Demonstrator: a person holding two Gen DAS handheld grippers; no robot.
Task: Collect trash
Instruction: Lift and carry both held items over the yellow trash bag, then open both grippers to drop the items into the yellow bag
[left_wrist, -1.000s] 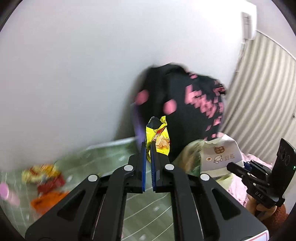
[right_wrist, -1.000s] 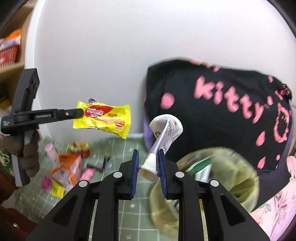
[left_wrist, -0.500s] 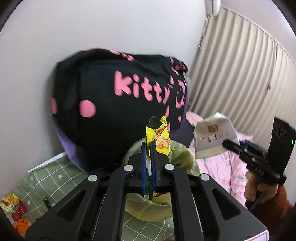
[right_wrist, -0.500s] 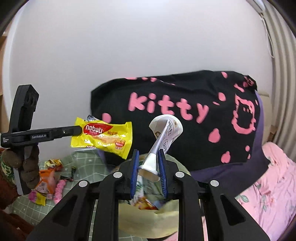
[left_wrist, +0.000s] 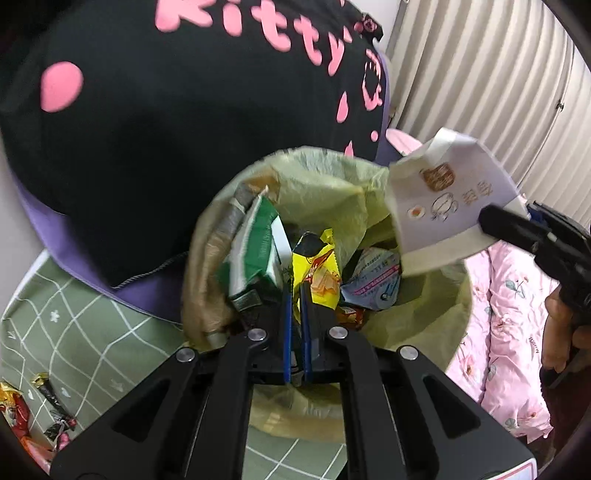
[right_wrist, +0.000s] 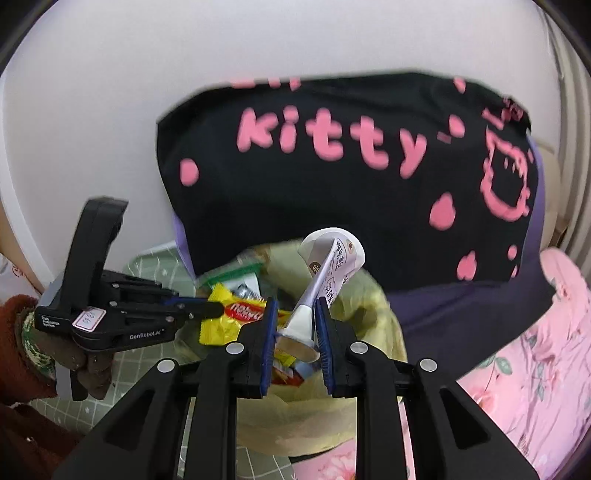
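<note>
grippers now over the trash bag: my left gripper clamps the yellow wrapper, my right gripper clamps the flattened cup; both moved from wall side, ready to drop.

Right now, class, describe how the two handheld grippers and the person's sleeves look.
Both grippers, left gripper and right gripper, are matte black with blue finger pads and silver screws. The left one carries white "GenRobot.AI" lettering and a small sticker. Its holder wears a dark glove and reddish-brown sleeve.

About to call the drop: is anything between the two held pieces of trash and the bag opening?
Nothing visible. The yellow wrapper in the left tool and the white packet in the right tool both hang over the open trash bag.
</note>
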